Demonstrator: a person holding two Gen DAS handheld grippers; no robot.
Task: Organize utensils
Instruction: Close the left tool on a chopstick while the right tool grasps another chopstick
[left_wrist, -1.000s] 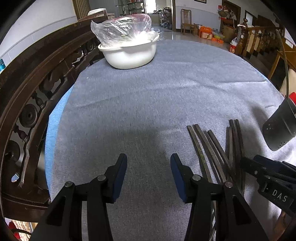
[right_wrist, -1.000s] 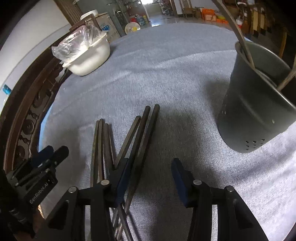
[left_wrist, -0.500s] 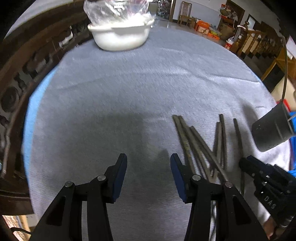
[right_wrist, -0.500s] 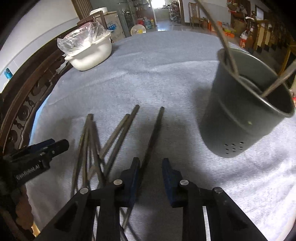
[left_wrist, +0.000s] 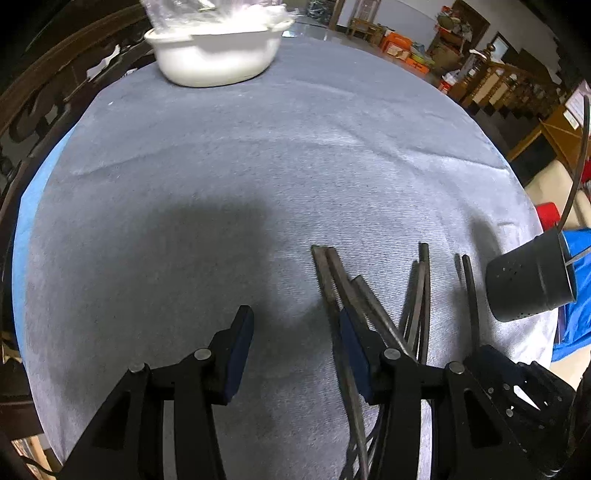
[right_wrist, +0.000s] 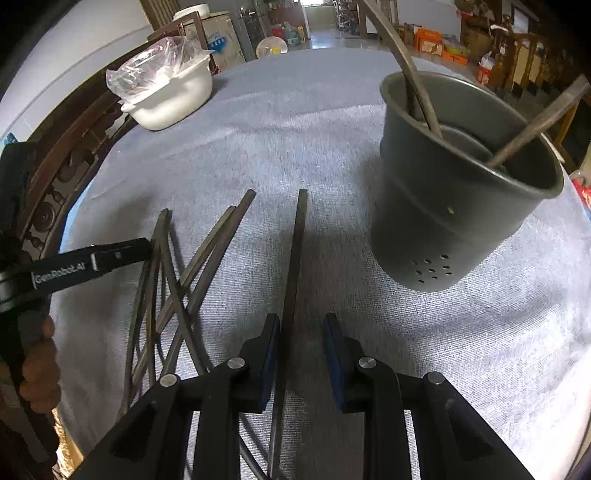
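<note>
Right wrist view: right gripper (right_wrist: 300, 345) part-spread, straddling lone chopstick (right_wrist: 295, 258) flat on counter (right_wrist: 258, 140), beside cup (right_wrist: 458, 206). Best pinched squarely near mid-length, lifted level, tipped into cup. Left gripper (left_wrist: 295, 345) spread, empty, next to remaining chopsticks (left_wrist: 369, 306).

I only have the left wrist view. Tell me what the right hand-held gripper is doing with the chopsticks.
Observer: The right hand-held gripper straddles one chopstick that lies apart from the pile. Its jaws stand open, not clamped.
Operator: Report what's inside the holder.
Observer: The dark holder stands upright with two utensils leaning inside, their handles sticking out past the rim.
</note>
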